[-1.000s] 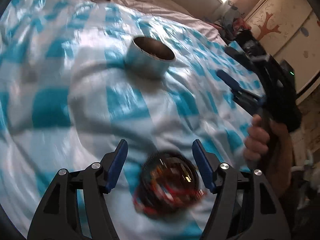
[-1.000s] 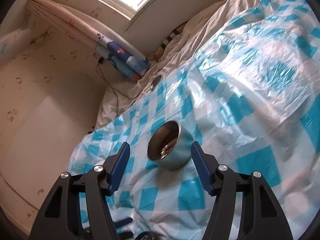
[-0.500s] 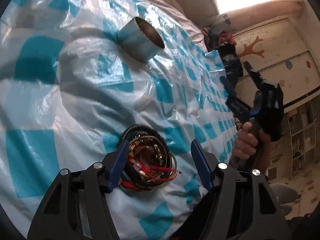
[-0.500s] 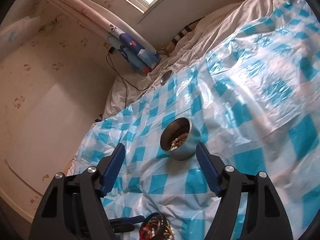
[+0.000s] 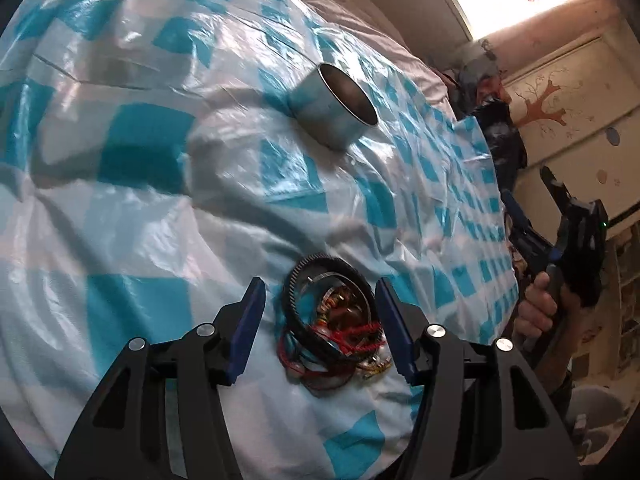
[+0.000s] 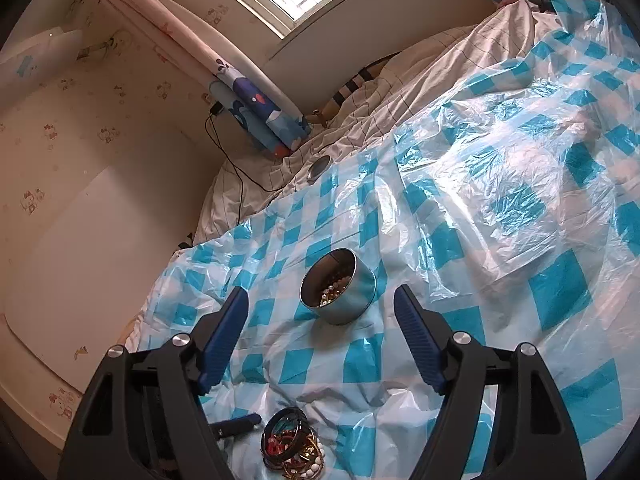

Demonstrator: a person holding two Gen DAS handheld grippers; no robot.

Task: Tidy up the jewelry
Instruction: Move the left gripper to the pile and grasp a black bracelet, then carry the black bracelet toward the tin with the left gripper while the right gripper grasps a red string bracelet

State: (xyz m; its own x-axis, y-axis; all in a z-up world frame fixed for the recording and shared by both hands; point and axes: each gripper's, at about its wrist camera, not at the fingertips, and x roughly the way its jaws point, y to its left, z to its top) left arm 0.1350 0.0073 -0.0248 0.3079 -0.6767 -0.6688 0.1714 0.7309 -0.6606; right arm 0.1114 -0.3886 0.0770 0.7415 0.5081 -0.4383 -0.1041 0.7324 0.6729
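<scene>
On the blue-checked plastic sheet (image 5: 160, 208) covering the bed, a tangled pile of bracelets (image 5: 334, 322) lies between the spread fingers of the left gripper (image 5: 318, 326), which has nothing pinched. Farther off on the sheet stands a round metal tin (image 6: 338, 286), well apart from the pile; the right wrist view shows pearls and beads already lying inside it. The right gripper (image 6: 320, 330) hangs above the sheet with its jaws wide apart, holding nothing, the tin ahead of it. So some jewelry looks put away, while the whole pile of bracelets is left to move, judging by this
</scene>
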